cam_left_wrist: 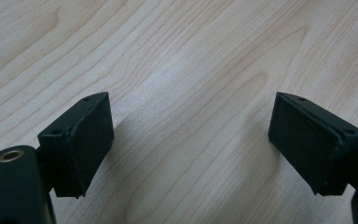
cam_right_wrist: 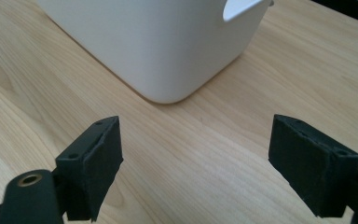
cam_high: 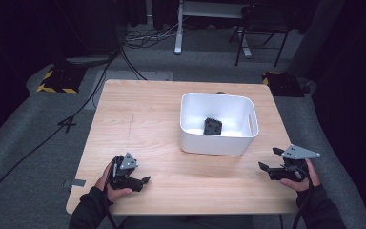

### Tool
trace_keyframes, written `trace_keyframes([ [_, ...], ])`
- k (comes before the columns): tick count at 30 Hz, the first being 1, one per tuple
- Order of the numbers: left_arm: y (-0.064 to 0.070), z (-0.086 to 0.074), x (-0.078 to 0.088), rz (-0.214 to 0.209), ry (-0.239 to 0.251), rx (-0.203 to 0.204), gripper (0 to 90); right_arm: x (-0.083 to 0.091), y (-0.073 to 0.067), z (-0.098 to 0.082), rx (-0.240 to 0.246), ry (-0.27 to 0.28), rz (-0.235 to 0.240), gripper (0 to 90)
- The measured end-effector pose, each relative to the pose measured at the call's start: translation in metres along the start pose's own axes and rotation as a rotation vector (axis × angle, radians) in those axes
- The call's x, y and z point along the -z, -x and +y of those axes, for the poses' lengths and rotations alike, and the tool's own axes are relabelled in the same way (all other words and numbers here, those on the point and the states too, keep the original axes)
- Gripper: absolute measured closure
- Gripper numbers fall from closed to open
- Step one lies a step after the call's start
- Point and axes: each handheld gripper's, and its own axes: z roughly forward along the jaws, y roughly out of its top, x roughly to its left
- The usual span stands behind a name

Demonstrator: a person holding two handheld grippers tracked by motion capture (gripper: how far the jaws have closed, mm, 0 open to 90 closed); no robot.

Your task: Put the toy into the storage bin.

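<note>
Right hand-held gripper [cam_high: 269, 161] pointing toward white bin [cam_high: 218, 142]

A light wooden table [cam_high: 138, 119] with rounded corners and a pale, wavy grain carries the scene; it stands on grey carpeted floor [cam_high: 28, 143]. A white plastic bin [cam_high: 218, 138] with rounded corners and a handle cutout in its right wall sits directly on the tabletop, right of centre and toward the far half. A small piece of grey tape [cam_high: 77, 182] sticks to the table's near left edge. The left half of the top is bare wood.
</note>
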Motion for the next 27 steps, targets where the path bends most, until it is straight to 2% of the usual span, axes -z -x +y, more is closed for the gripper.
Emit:
trace_keyframes([
  [7, 0.0, 0.0, 0.0, 0.0, 0.0, -0.001, 14.4, -0.002, 0.004, -0.014, -0.022, -0.029, -0.012, 18.3],
  [14, 0.0, 0.0, 0.0, -0.001, -0.001, -0.001, 14.3, -0.007, 0.008, -0.036, -0.059, -0.07, -0.025, 18.5],
  [16, 0.0, 0.0, 0.0, -0.002, 0.0, 0.0, 14.4, -0.006, 0.009, -0.038, -0.055, -0.077, -0.024, 18.5],
  [21, 0.0, 0.0, 0.0, -0.001, -0.001, -0.001, 14.3, -0.006, 0.013, -0.053, -0.087, -0.094, -0.032, 18.6],
  [27, 0.0, 0.0, 0.0, -0.002, -0.001, 0.0, 14.3, -0.002, 0.015, -0.064, -0.101, -0.117, -0.04, 18.7],
])
